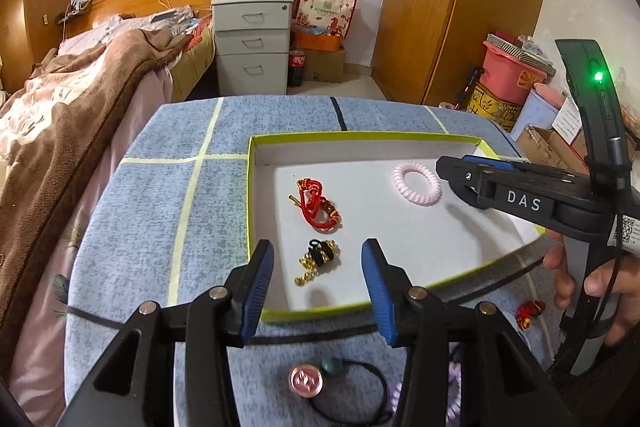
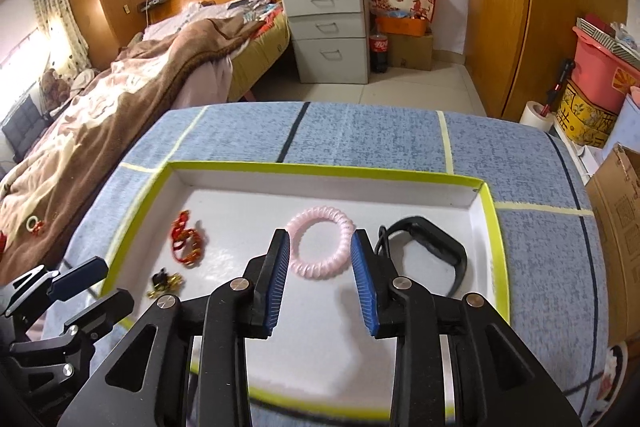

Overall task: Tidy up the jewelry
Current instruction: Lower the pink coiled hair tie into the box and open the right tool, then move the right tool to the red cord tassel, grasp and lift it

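Note:
A shallow white tray with a lime-green rim sits on the blue table. In it lie a red cord bracelet, a black and gold chain piece, a pink spiral hair tie and a black wristband. My left gripper is open and empty, over the tray's near edge just before the chain piece. My right gripper is open and empty above the tray, just short of the pink hair tie; it also shows in the left wrist view.
On the table in front of the tray lie a black hair elastic with a pink round charm, a lilac spiral tie and a small red ornament. A bed is at the left, a drawer unit behind.

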